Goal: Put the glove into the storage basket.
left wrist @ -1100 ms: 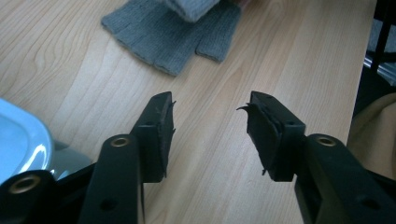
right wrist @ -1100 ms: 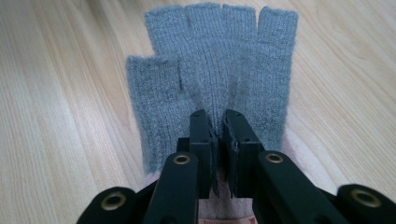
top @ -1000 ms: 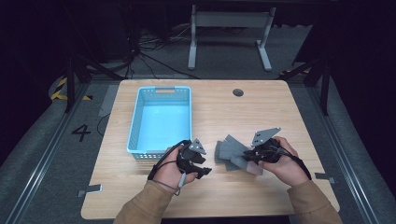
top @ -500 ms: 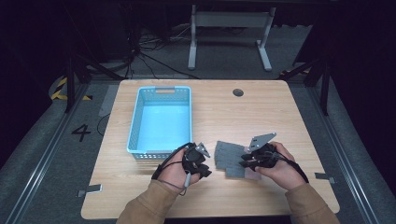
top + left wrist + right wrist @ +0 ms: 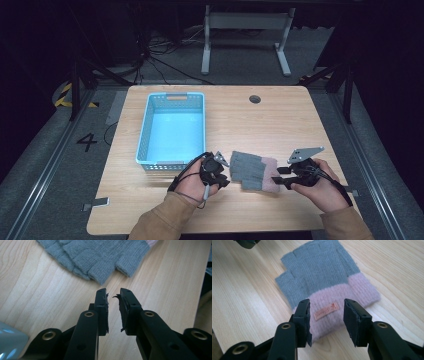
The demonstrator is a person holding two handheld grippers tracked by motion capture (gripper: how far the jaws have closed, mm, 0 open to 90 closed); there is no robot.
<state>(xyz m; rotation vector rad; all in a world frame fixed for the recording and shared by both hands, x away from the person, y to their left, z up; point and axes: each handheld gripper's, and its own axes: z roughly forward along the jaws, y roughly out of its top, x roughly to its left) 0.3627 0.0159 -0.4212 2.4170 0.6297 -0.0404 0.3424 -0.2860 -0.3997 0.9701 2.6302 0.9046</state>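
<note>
1. The left hand-held gripper [image 5: 113, 298] sits low over the tabletop [image 5: 235, 117], its jaws drawn nearly together with a thin gap and nothing between them; they have just been closing, short of the grey finger ends.
2. The right hand-held gripper [image 5: 325, 315] has just been opening — its jaws stand apart on either side of the pink cuff, pads not pressing.
3. The glove [image 5: 252, 170] lies flat between both hands, near the front edge; the step looks like a release after laying it out.
4. Farther off stands the blue basket [image 5: 145, 135] — the next move likely calls for a fresh pinch on the glove and a lift toward it.
</note>
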